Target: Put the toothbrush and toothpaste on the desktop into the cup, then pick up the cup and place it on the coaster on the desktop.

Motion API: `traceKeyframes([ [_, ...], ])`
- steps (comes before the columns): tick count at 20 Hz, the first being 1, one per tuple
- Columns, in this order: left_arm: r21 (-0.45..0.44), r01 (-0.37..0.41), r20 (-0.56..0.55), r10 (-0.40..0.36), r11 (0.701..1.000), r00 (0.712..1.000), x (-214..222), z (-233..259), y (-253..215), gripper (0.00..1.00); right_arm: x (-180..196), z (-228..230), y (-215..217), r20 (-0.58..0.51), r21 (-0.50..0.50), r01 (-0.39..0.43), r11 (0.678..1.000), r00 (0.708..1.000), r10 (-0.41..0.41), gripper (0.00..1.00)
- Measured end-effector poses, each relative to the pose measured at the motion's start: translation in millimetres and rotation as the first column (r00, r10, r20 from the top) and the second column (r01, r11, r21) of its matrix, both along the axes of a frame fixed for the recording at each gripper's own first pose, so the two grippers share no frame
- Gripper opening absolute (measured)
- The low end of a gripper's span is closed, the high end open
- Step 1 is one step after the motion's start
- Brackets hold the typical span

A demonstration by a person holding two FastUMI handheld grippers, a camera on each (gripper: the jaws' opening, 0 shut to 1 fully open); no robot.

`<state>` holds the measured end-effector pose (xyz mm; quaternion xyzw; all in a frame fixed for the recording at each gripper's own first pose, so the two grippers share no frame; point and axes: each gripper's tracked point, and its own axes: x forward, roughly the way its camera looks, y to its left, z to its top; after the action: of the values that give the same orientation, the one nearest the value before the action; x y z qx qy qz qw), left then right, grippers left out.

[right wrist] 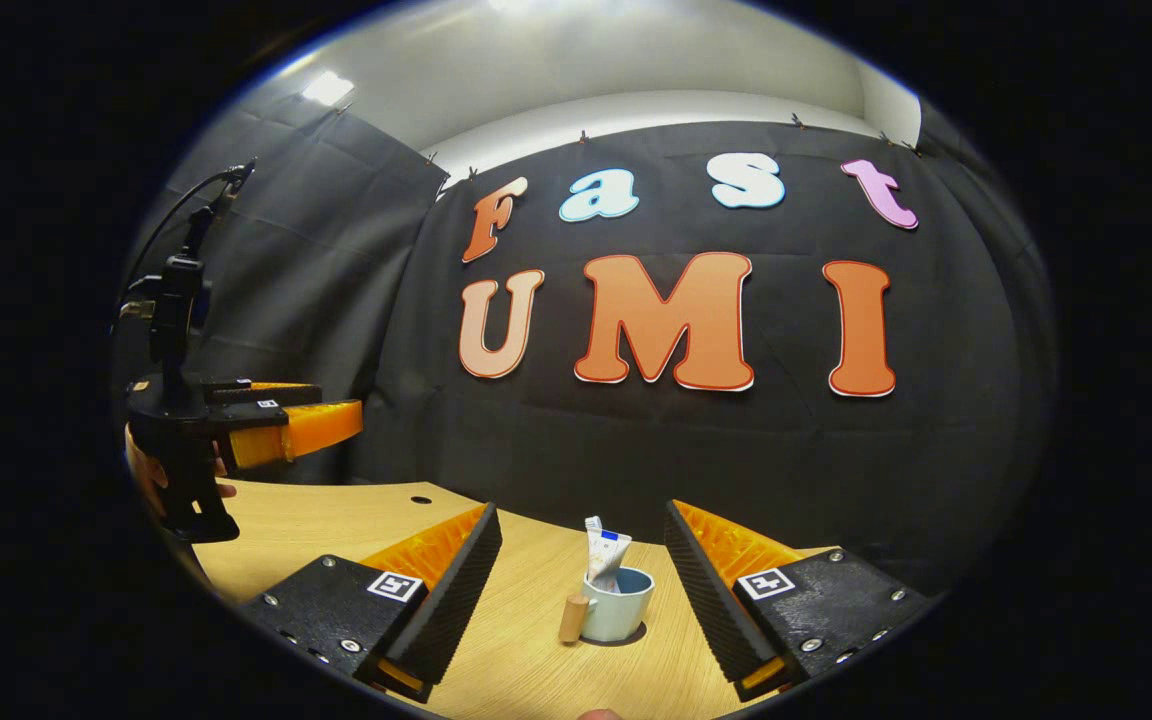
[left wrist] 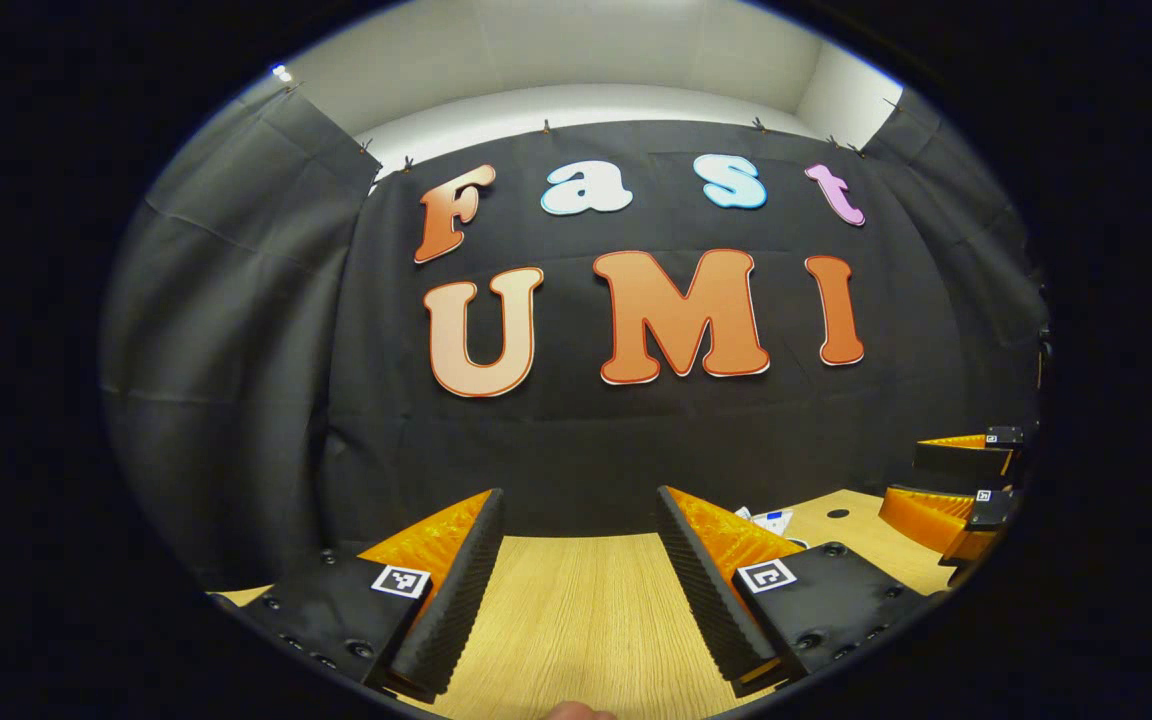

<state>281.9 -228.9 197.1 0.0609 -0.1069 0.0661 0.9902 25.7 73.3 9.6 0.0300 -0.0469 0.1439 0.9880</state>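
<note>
A pale blue cup (right wrist: 618, 606) with a wooden handle (right wrist: 572, 618) stands upright on the wooden desk (right wrist: 526, 640). It holds a white and blue toothpaste tube (right wrist: 608, 552) with the white toothbrush (right wrist: 593, 524) beside it. My right gripper (right wrist: 581, 510) is open, and the cup sits a little ahead between its fingers, touching neither. My left gripper (left wrist: 579, 508) is open over bare desk (left wrist: 586, 620). The toothpaste tube's top (left wrist: 772, 520) peeks out past its right finger. The right gripper (left wrist: 938, 478) shows far right in the left gripper view. The left gripper (right wrist: 286, 418) hangs far left in the right gripper view.
A hand (right wrist: 151, 475) holds the left gripper above the desk's left part. A small round hole (right wrist: 421, 499) is set in the desk near the back edge, seen also as the hole (left wrist: 838, 513) beside the toothpaste. The black cloth wall stands right behind the desk.
</note>
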Motion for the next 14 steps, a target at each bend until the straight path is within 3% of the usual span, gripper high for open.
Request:
traceKeyframes([
  [5,-0.071,0.053,-0.008,-0.053,0.996,0.999,0.9,-3.4,-7.2,0.96,-2.2,0.7,0.1,0.004,-0.007,-0.003,1.0,1.0,0.003,0.99],
  [6,-0.077,0.049,-0.007,-0.049,0.996,0.999,1.1,-2.7,-4.1,1.0,-1.9,1.0,0.1,0.003,-0.005,-0.006,1.0,1.0,0.006,0.98],
  [14,-0.079,0.027,-0.03,-0.03,0.997,0.999,1.5,-13.6,-0.8,1.0,-3.1,0.5,-3.3,-0.003,0.017,-0.013,1.0,1.0,0.013,0.99],
])
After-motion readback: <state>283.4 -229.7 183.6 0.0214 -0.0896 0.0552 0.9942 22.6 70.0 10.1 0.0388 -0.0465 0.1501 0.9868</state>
